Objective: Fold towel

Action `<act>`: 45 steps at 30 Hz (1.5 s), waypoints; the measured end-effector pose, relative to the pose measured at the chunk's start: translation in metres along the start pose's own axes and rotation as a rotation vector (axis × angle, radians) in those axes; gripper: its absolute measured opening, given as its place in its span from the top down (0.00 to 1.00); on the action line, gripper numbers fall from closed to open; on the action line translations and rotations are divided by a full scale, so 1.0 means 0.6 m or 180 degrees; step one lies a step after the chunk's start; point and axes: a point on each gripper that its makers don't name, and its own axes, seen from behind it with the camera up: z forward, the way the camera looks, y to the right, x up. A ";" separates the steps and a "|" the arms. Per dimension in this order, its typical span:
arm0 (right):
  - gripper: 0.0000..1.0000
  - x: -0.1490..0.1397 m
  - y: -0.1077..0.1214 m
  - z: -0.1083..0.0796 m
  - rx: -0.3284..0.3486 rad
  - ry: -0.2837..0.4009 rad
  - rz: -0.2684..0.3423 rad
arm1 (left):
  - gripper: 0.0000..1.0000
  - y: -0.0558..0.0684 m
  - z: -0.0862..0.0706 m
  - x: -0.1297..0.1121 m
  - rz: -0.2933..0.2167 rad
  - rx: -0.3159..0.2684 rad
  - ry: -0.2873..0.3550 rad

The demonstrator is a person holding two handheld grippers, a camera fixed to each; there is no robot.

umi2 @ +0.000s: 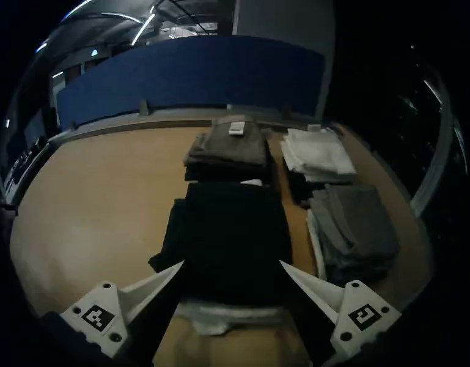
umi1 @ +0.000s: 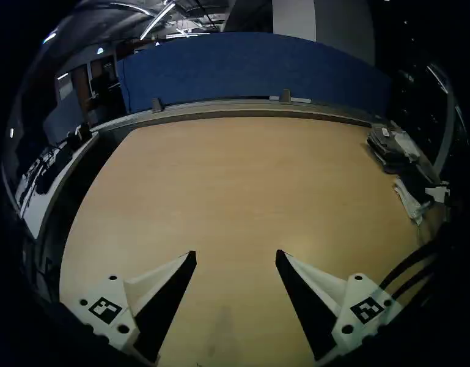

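In the left gripper view, the left hand-held gripper is released, its two fingers spread wide with nothing between them, over the bare wooden table. The blue partition runs along the table's far edge, straight ahead of the fingers. Short of the partition's right end, a small pile of folded cloths lies at the table's edge, too dim to tell apart. A white piece lies a little farther from the partition than that pile.

In the right gripper view, the right hand-held gripper is released too, with its fingers wide apart. A folded black towel lies on the table in front of the partition, its near part between the two fingertips; I cannot tell whether they touch it. A white cloth peeks out from under the black towel's side farthest from the partition. Closer to the partition, just beyond the black towel, sits a stack of brown towels with a small white tag on top. Beside that stack, toward the partition's right end, is a stack of white towels. Farther from the partition than those, a stack of grey towels sits just beside the black towel
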 end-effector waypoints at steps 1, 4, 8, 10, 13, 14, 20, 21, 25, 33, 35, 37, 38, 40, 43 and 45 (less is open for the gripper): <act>0.00 -0.007 0.000 0.001 -0.0002 -0.0019 -0.0003 | 0.03 0.000 0.000 -0.001 -0.0002 0.0001 -0.0001; 0.00 -0.027 -0.001 0.005 -0.0006 -0.0078 -0.0025 | 0.03 0.000 -0.002 -0.003 -0.0005 0.0004 -0.0003; 0.00 -0.052 -0.001 0.012 -0.0011 -0.0167 -0.0075 | 0.03 -0.002 -0.005 -0.005 -0.0002 0.0013 -0.0003; 0.00 -0.052 -0.001 0.012 -0.0008 -0.0171 -0.0082 | 0.03 -0.002 -0.006 -0.006 -0.0004 0.0014 -0.0002; 0.00 -0.041 -0.001 0.008 -0.0008 -0.0128 -0.0069 | 0.03 -0.003 -0.007 -0.005 -0.0004 0.0017 0.0002; 0.00 -0.034 -0.001 0.005 -0.0010 -0.0100 -0.0059 | 0.03 -0.003 -0.007 -0.005 -0.0004 0.0019 0.0003; 0.00 0.020 0.003 -0.024 -0.0033 0.0153 0.0020 | 0.03 -0.004 -0.007 0.000 -0.0010 0.0020 0.0020; 0.00 0.025 0.004 -0.027 -0.0034 0.0175 0.0029 | 0.03 -0.004 -0.006 0.001 -0.0013 0.0020 0.0021; 0.00 0.038 0.007 -0.034 -0.0041 0.0223 0.0049 | 0.03 -0.003 -0.006 0.003 -0.0017 0.0014 0.0028; 0.00 0.041 0.008 -0.038 -0.0047 0.0232 0.0039 | 0.03 0.001 -0.008 0.007 0.0004 0.0004 0.0046; 0.00 0.042 0.008 -0.040 -0.0058 0.0241 0.0030 | 0.03 0.000 -0.008 0.008 -0.0003 0.0005 0.0050; 0.00 0.048 0.006 -0.042 -0.0062 0.0279 0.0032 | 0.03 0.000 -0.009 0.009 -0.0008 0.0008 0.0058; 0.00 0.051 0.005 -0.043 -0.0064 0.0303 0.0034 | 0.03 0.000 -0.010 0.009 -0.0010 0.0009 0.0062; 0.00 0.065 0.000 -0.049 -0.0041 0.0396 0.0048 | 0.03 -0.001 -0.010 0.010 -0.0011 0.0011 0.0078; 0.00 0.091 -0.012 -0.061 0.0002 0.0591 0.0067 | 0.03 -0.001 -0.010 0.013 -0.0016 0.0008 0.0107; 0.00 0.110 -0.021 -0.071 0.0028 0.0745 0.0074 | 0.03 -0.001 -0.010 0.015 -0.0026 0.0001 0.0134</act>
